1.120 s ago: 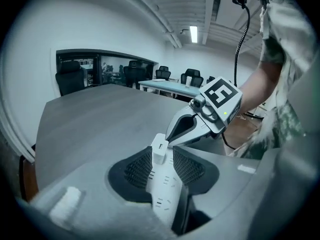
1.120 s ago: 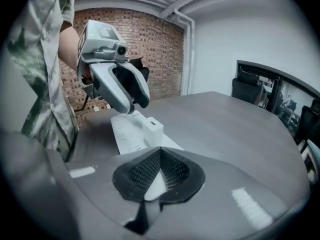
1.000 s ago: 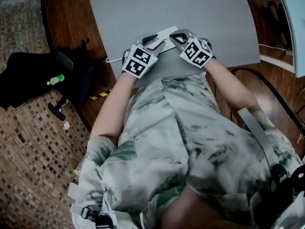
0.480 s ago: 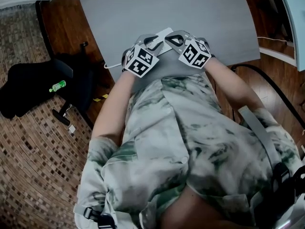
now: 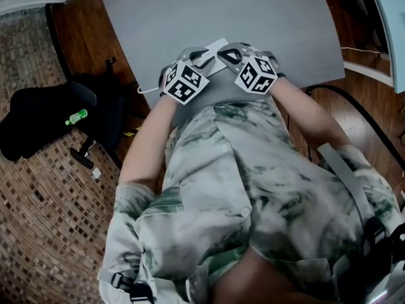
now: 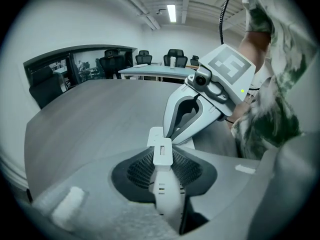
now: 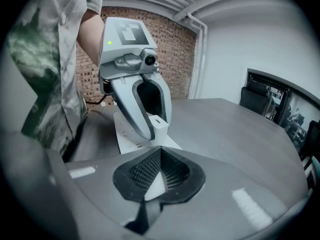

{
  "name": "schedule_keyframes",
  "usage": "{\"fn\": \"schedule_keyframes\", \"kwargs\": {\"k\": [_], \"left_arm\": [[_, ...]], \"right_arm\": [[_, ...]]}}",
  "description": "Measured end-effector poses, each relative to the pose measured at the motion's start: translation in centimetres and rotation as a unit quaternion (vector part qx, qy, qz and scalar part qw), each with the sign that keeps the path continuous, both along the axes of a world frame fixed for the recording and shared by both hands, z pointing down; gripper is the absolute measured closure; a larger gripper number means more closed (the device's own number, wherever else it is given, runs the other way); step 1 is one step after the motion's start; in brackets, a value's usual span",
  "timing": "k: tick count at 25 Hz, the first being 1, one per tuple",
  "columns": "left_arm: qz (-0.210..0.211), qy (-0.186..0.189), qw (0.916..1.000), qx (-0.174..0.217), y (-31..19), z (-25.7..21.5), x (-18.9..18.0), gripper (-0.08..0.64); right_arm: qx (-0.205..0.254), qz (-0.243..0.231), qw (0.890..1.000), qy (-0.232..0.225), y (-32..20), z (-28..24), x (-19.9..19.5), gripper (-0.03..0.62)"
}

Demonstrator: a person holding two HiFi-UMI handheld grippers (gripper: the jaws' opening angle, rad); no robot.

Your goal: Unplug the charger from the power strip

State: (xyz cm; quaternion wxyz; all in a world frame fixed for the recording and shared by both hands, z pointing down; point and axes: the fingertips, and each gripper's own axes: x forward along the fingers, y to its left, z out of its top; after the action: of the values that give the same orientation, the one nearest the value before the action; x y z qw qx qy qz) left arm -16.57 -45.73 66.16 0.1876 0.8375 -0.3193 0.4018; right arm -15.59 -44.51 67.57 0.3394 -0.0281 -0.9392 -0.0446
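Note:
A white power strip [image 5: 216,45] lies near the front edge of the grey table [image 5: 209,11]. A small white charger [image 6: 162,153] stands plugged into it. My left gripper [image 5: 200,55] straddles the charger. Its jaws are closing, and the black pads [image 6: 137,166] lie against the charger's sides. From the right gripper view, the charger [image 7: 160,124] sits between the left gripper's white fingers [image 7: 134,109]. My right gripper [image 5: 230,51] is shut on the near end of the power strip [image 7: 154,184], which shows as a white wedge between its pads. The two grippers face each other, almost touching.
A thin white cable [image 5: 147,88] leaves the strip over the table's left edge. A black office chair [image 5: 44,116] with a green bottle [image 5: 76,116] stands on the floor at left. A black cable [image 5: 354,103] loops at right. More chairs and a table [image 6: 160,70] stand far behind.
My left gripper has sunk a little onto the power strip and rolled slightly, its marker cube turning. The right gripper has stayed where it was.

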Motion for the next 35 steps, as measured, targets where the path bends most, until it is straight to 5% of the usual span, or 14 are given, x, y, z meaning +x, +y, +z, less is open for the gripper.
{"fn": "schedule_keyframes", "kwargs": {"k": [5, 11, 16, 20, 26, 35], "left_arm": [[0.018, -0.029, 0.9994, 0.010, -0.1, 0.0, 0.1, 0.454], [0.009, 0.008, 0.9961, 0.088, -3.6, -7.1, 0.0, 0.454], [0.035, 0.004, 0.9962, 0.080, -3.4, -8.8, -0.6, 0.453], [0.020, 0.014, 0.9968, 0.076, -2.2, -9.7, -1.4, 0.453], [-0.009, 0.028, 0.9938, 0.108, -0.2, -13.6, -3.2, 0.453], [-0.039, 0.067, 0.9822, 0.171, 9.7, -20.2, -5.2, 0.453]], "right_arm": [[0.009, 0.000, 1.000, 0.020, -0.2, 0.3, -0.2, 0.592], [0.011, 0.003, 0.999, 0.036, -0.2, 0.3, -0.2, 0.595], [0.011, -0.010, 0.999, 0.048, -0.3, 0.7, -0.3, 0.595], [0.044, -0.020, 0.997, 0.053, -0.5, 0.9, -0.4, 0.589], [0.067, 0.035, 0.997, 0.012, -1.2, -2.2, 0.0, 0.589], [0.042, 0.089, 0.995, -0.015, 7.1, -7.7, 2.3, 0.589]]}}
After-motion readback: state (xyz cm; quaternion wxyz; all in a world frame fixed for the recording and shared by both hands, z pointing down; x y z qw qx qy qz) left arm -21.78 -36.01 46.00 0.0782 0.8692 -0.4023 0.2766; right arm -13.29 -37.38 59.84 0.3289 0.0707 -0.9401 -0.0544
